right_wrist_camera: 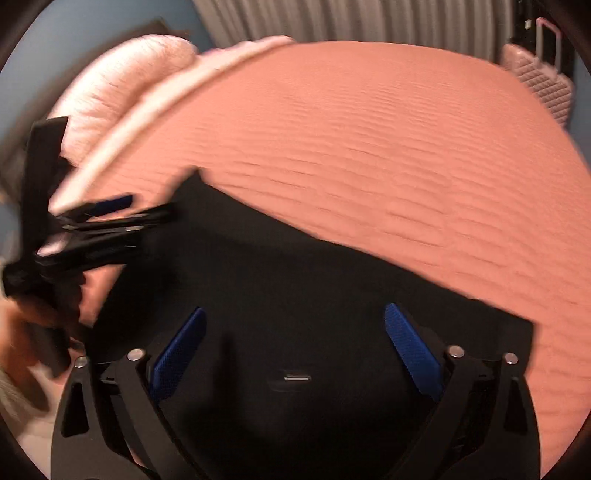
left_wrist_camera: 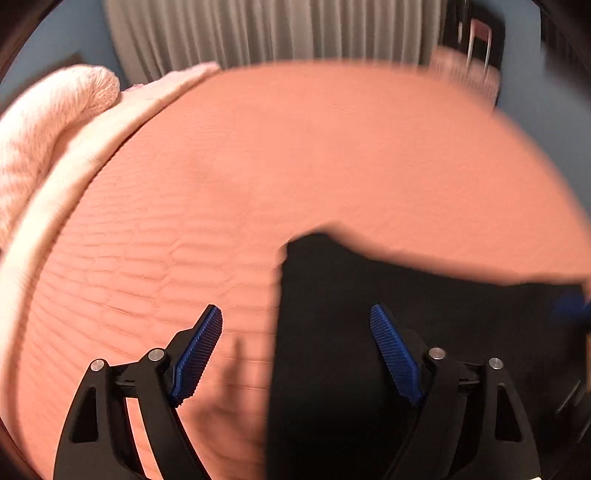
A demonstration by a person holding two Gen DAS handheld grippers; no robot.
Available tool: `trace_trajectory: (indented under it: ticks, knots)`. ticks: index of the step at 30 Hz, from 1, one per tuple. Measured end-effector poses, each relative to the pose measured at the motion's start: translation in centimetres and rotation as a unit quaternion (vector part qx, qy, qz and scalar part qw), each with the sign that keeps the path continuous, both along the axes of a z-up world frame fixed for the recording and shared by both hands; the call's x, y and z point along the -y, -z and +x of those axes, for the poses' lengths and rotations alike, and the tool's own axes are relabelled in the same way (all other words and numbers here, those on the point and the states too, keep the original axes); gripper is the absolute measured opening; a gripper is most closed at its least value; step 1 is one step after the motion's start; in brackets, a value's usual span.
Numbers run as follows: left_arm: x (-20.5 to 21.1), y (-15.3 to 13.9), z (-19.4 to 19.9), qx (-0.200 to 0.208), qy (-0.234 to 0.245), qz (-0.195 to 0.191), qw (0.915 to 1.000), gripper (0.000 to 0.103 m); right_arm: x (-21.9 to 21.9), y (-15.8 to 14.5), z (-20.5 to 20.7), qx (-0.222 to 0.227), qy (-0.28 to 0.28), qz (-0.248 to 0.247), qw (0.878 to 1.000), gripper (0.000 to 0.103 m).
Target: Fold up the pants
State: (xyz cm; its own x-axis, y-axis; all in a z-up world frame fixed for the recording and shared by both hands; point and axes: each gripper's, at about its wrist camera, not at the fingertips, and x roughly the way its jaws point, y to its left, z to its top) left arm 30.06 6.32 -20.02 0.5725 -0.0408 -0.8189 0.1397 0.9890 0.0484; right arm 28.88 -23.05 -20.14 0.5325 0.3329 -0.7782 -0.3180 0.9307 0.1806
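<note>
The black pants [left_wrist_camera: 406, 295] lie flat on the salmon bedspread [left_wrist_camera: 295, 147]. In the left wrist view they fill the lower right. My left gripper [left_wrist_camera: 295, 314] is open and empty, straddling the pants' left edge just above the cloth. In the right wrist view the pants [right_wrist_camera: 295, 266] spread across the lower middle of the bedspread [right_wrist_camera: 406, 147]. My right gripper [right_wrist_camera: 293, 314] is open and empty above the pants. The left gripper [right_wrist_camera: 110, 210] shows blurred at the left, near the pants' far left corner.
Pale pink pillows [left_wrist_camera: 48, 122] and a folded sheet edge [left_wrist_camera: 74, 166] lie along the bed's left side. A grey curtain [left_wrist_camera: 277, 29] hangs behind the bed. A pink suitcase [right_wrist_camera: 543, 77] stands at the back right.
</note>
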Motion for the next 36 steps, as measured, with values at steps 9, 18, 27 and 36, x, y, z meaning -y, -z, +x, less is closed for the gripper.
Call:
trace_trajectory:
  ticks: [9, 18, 27, 36]
  knots:
    - [3.5, -4.4, -0.1, 0.054, 0.006, -0.014, 0.9984, 0.082, -1.0, -2.6, -1.2, -0.005, 0.009, 0.050, 0.999, 0.044]
    - [-0.9, -2.2, 3.5, 0.027, -0.056, 0.039, 0.9973, 0.081, 4.0, -2.5, -2.2, -0.005, 0.099, 0.028, 0.995, 0.025]
    - [4.2, -0.1, 1.1, 0.014, 0.030, 0.050, 0.9982, 0.089, 5.3, -1.6, -7.0, 0.007, 0.107, 0.030, 0.994, 0.035]
    - [4.6, -2.9, -9.0, 0.014, 0.051, 0.038, 0.9979, 0.085, 5.2, 0.8, -14.8, 0.000, 0.069, -0.004, 0.998, 0.036]
